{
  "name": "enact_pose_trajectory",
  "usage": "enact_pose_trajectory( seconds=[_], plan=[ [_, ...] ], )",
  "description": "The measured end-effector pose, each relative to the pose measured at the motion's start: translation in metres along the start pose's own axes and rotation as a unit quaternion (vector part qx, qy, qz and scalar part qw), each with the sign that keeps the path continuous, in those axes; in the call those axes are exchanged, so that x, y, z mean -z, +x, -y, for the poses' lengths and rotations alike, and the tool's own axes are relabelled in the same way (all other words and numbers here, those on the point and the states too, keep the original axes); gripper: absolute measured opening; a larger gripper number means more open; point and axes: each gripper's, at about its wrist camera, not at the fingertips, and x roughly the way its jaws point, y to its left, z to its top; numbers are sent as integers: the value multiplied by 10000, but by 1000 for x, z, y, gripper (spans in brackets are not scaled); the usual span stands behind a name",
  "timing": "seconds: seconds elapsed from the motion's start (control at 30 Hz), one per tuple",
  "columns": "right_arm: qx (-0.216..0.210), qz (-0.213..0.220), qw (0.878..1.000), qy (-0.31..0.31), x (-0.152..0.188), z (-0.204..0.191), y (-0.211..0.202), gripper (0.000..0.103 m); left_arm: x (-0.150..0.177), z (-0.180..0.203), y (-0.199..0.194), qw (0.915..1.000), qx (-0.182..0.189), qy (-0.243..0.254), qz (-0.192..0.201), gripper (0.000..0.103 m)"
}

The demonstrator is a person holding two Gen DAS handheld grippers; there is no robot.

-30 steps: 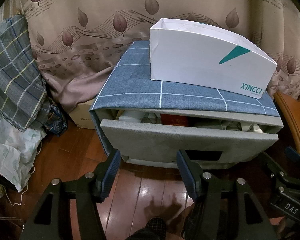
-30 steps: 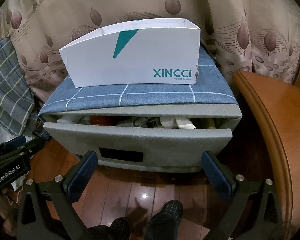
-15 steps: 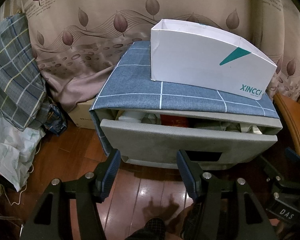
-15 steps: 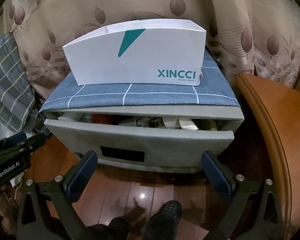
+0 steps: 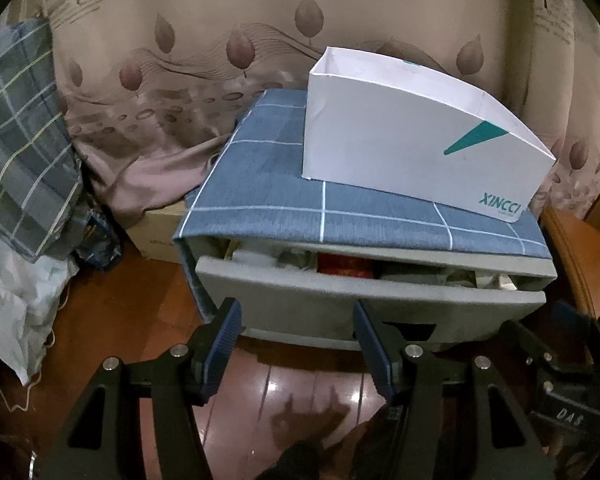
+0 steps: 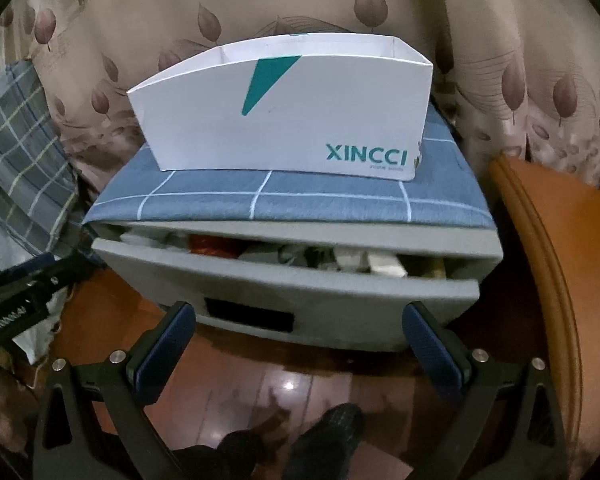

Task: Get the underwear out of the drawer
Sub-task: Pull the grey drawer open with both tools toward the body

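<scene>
A grey drawer (image 5: pixel 340 304) (image 6: pixel 332 304) of a low cabinet stands pulled out a little. Folded clothes show in the gap, among them a red piece (image 5: pixel 344 265) (image 6: pixel 212 243) and pale pieces (image 6: pixel 380 262); I cannot tell which are underwear. My left gripper (image 5: pixel 296 344) is open and empty, just in front of the drawer face. My right gripper (image 6: pixel 300 344) is wide open and empty, in front of the drawer, above the floor.
A white XINCCI box (image 5: pixel 416 136) (image 6: pixel 288 108) stands on the blue checked cloth (image 5: pixel 284 196) over the cabinet. A wooden table edge (image 6: pixel 556 264) is on the right. Plaid fabric (image 5: pixel 16 140) and bags are on the left. Curtain behind.
Both grippers have moved a little closer to the drawer and higher; the drawer's gap shows more from above. The jaws have not changed.
</scene>
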Motion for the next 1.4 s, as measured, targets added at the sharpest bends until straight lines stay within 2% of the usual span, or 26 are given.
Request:
enact_pose_trajectory(
  seconds=[0.13,0.27,0.53,0.67,0.8,0.9,1.2,1.4],
  plan=[
    [109,-143,9998,14,-11,9,18,103,-13,2,11,9990,-236,354,157,60],
    [139,-255,9994,192,-19,21,37,103,-17,4,35,9981,-231,575,15,60],
    [188,-429,9987,210,-23,28,70,103,-20,7,77,9990,-43,418,-156,60],
    [263,-379,9986,255,-20,28,79,102,-21,10,90,9990,-39,404,-195,60],
    [296,-327,9988,226,-17,25,84,102,-17,11,99,9985,-105,495,-223,60],
    [275,-351,9985,311,-20,26,89,102,-17,6,102,9991,-55,354,-220,60],
    [359,-593,9970,357,-27,25,105,102,-21,9,115,9983,-135,471,-310,60],
    [339,-899,9946,381,-34,18,109,102,-16,7,115,9975,-16,525,-469,60]
  ],
)
